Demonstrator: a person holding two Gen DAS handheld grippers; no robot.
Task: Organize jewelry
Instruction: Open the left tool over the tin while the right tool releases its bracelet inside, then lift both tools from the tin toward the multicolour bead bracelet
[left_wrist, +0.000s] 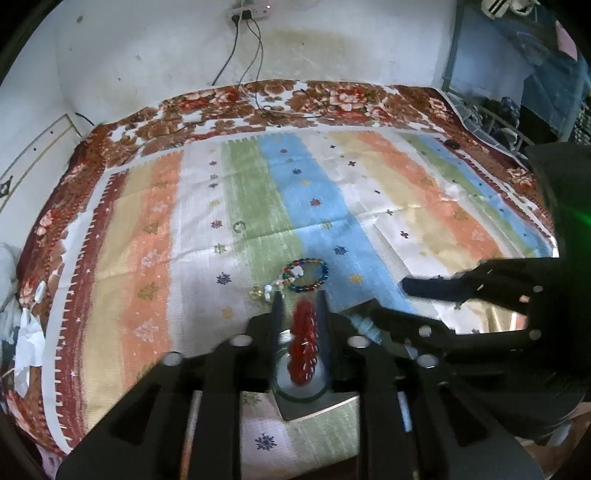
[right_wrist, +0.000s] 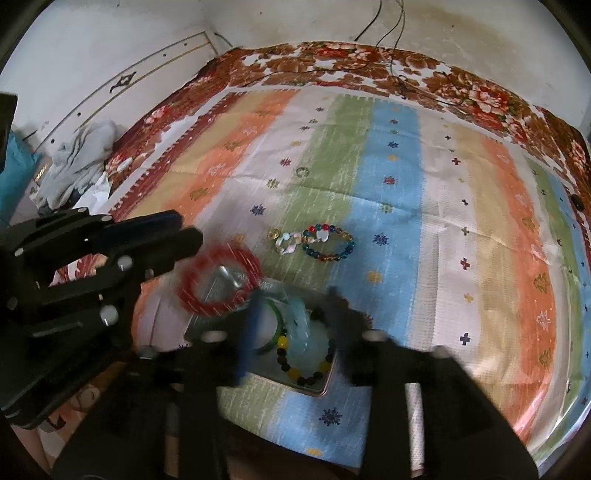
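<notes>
My left gripper (left_wrist: 300, 297) is shut on a red beaded bracelet (left_wrist: 304, 343) and holds it over a metal tray (left_wrist: 317, 408); in the right wrist view the bracelet (right_wrist: 219, 282) hangs blurred from the left gripper (right_wrist: 188, 236) above the tray's left part. The tray (right_wrist: 325, 384) holds a green bangle (right_wrist: 275, 332), a pale blue piece (right_wrist: 306, 332) and a black-and-yellow bead bracelet (right_wrist: 295, 369). My right gripper (right_wrist: 293, 295) is open above the tray; it also shows in the left wrist view (left_wrist: 391, 295). A multicoloured bead bracelet (right_wrist: 328, 243) and a shell bracelet (right_wrist: 288, 243) lie on the cloth beyond.
A striped cloth (right_wrist: 424, 221) covers a floral bedspread (right_wrist: 461, 85). A small ring-like item (right_wrist: 302, 172) lies farther back. Crumpled grey cloth (right_wrist: 81, 162) sits at the bed's left edge. Cables (left_wrist: 255, 74) trail from a wall socket onto the bed.
</notes>
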